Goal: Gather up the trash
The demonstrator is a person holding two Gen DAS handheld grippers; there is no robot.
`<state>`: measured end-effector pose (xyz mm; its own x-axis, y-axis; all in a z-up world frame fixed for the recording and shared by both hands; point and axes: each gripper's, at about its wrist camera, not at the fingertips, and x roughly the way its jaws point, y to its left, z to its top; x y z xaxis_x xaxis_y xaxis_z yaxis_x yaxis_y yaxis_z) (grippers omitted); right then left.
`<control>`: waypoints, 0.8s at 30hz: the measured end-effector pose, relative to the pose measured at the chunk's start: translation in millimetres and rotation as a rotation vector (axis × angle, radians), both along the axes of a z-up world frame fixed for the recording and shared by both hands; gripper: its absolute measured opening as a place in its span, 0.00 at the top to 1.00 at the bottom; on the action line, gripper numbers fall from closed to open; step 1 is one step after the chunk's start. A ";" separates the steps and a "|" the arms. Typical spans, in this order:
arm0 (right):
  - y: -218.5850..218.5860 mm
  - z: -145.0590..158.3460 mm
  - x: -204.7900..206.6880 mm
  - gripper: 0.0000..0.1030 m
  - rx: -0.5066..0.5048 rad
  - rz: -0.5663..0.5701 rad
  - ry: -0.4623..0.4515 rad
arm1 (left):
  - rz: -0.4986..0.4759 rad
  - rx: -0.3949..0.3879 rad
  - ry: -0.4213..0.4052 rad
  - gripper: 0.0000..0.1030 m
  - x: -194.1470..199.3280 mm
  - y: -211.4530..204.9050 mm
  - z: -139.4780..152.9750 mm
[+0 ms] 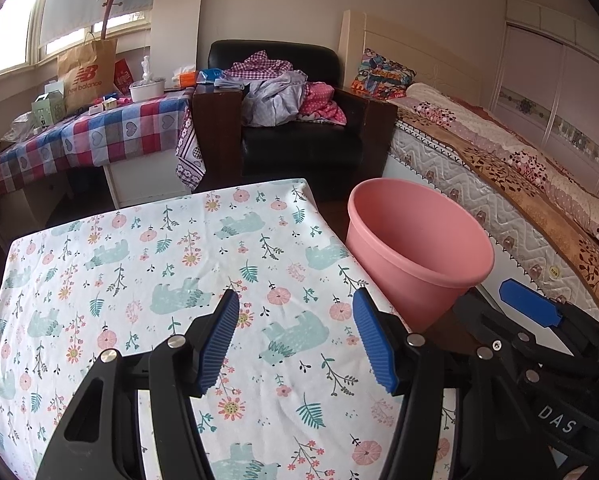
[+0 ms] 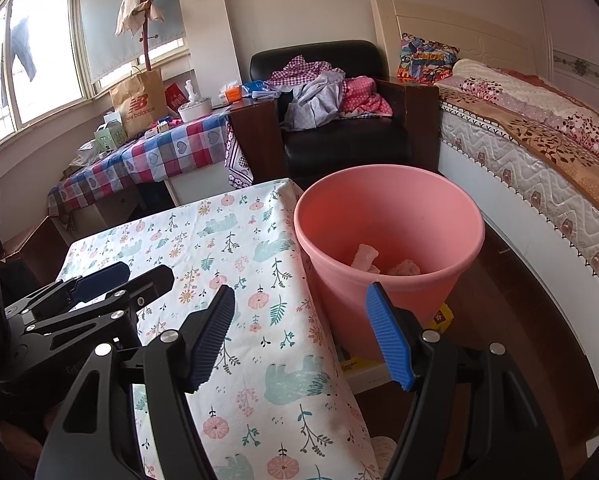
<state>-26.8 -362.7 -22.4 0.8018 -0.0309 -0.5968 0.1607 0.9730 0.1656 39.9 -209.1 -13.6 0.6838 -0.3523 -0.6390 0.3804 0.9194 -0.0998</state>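
Beside the near right corner of the cloth-covered counter (image 2: 235,280) stands the round pink plastic waste bin (image 2: 387,216), upright, mouth facing up, its long axis vertical. Two crumpled pale paper scraps (image 2: 365,258) lie at its bottom, visible only from the right wrist view. The left gripper (image 1: 295,336) hovers over the bare floral cloth, jaws spread wide and holding nothing. The right gripper (image 2: 299,336) hangs over the counter's right edge, just short of the bin, jaws likewise wide and empty. No trash shows on the counter, so collection appears complete or nearly so. Any next move calls for locating a further scrap; a yellow item (image 2: 441,316) lies on the floor at the bin's base, its nature unclear.
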 end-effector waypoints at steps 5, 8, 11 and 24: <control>1.8 -1.4 -1.3 0.33 -0.004 0.003 0.002 | -0.002 0.000 0.000 0.43 -0.3 0.9 0.0; 1.4 -2.0 -3.2 0.33 -0.006 0.005 0.003 | -0.001 0.000 0.001 0.43 -0.3 1.0 0.0; 0.9 -2.2 -3.7 0.33 -0.010 0.007 0.005 | 0.013 -0.007 -0.009 0.43 -1.7 3.3 0.3; 14.2 3.8 -1.3 0.33 -0.026 0.027 0.013 | 0.030 -0.022 0.008 0.43 0.1 18.3 1.2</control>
